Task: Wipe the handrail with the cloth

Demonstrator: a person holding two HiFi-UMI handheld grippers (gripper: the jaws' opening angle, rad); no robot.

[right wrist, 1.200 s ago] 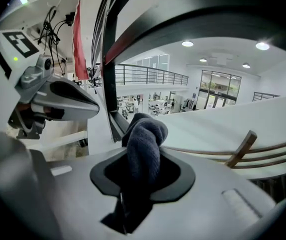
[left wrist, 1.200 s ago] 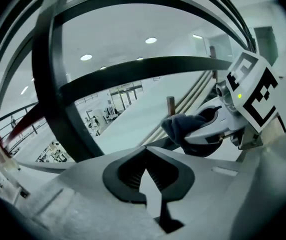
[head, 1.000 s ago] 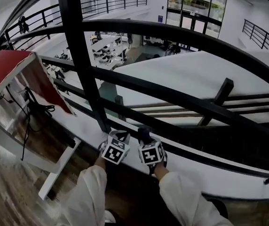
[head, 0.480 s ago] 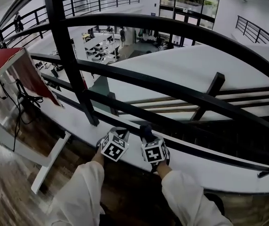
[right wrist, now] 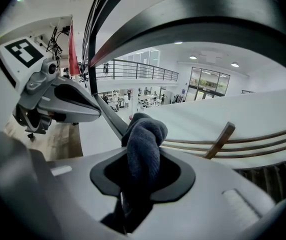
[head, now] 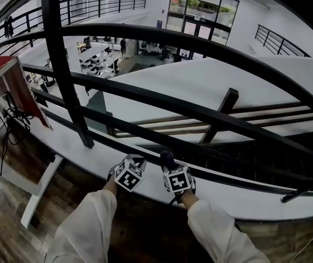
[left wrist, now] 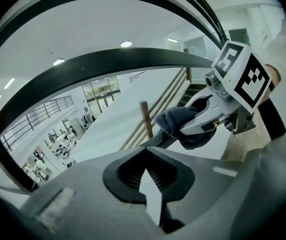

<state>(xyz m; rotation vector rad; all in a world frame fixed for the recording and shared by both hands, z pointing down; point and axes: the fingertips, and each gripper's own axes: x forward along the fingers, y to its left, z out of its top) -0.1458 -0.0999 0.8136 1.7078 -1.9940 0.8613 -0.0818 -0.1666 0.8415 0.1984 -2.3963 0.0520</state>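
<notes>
Post [head: 63, 75]: now further left; both grippers have travelled right along the handrail [head: 200, 111].
Left gripper [left wrist: 149, 186]: jaws together, empty.
Right gripper [right wrist: 130, 209]: jaws clamped on dark cloth [right wrist: 144, 144], pressed to the lowest bar. Wiping looks under way.

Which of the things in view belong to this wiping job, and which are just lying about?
Job: dark blue cloth; right gripper clamping it; black handrail bar right by the cloth.
Lying about: red-and-white stand; black cables hanging by it; left gripper, shut on nothing.
</notes>
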